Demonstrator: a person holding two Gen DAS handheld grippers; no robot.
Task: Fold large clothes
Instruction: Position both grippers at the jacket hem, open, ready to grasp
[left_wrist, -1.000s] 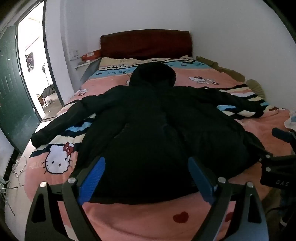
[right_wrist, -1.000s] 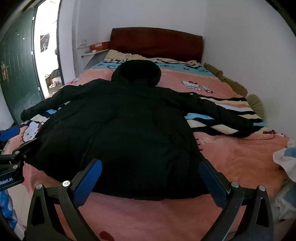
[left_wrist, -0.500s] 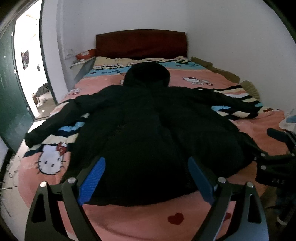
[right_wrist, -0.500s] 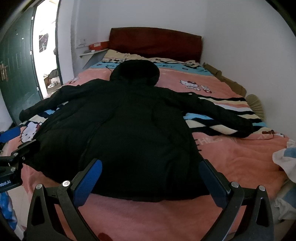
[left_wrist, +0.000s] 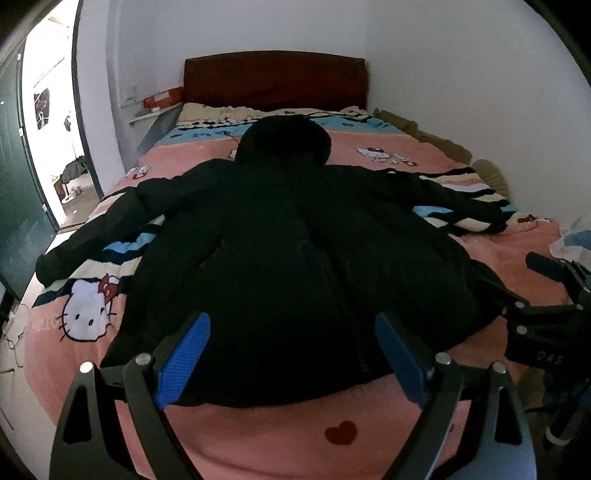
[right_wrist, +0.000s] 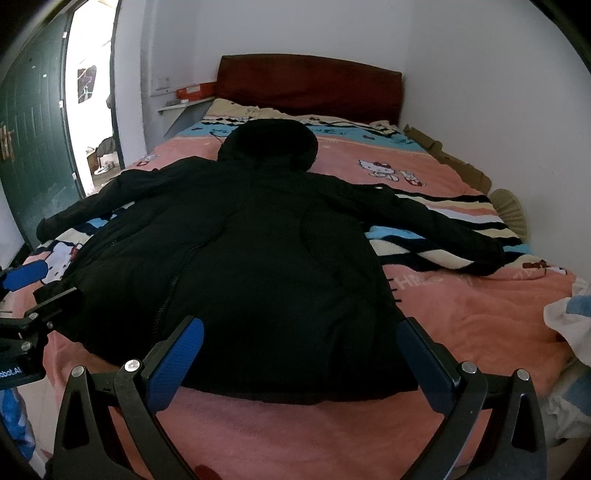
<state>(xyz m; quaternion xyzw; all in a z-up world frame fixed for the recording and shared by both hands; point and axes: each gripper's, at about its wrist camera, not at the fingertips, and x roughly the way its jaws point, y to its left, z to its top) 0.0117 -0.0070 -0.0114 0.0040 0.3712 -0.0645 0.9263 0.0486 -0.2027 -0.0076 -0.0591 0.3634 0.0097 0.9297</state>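
A black hooded coat (left_wrist: 295, 236) lies spread flat on the bed (left_wrist: 491, 258), sleeves out to both sides and hood toward the dark red headboard (left_wrist: 275, 79). The left tongs (left_wrist: 291, 354) hover over the coat's near hem, jaws wide and holding nothing. The right tongs (right_wrist: 299, 354) hang over the same hem, likewise wide and empty. A green door (right_wrist: 33, 140) stands open left of the headboard.

Dim fisheye, perhaps doorway-lit
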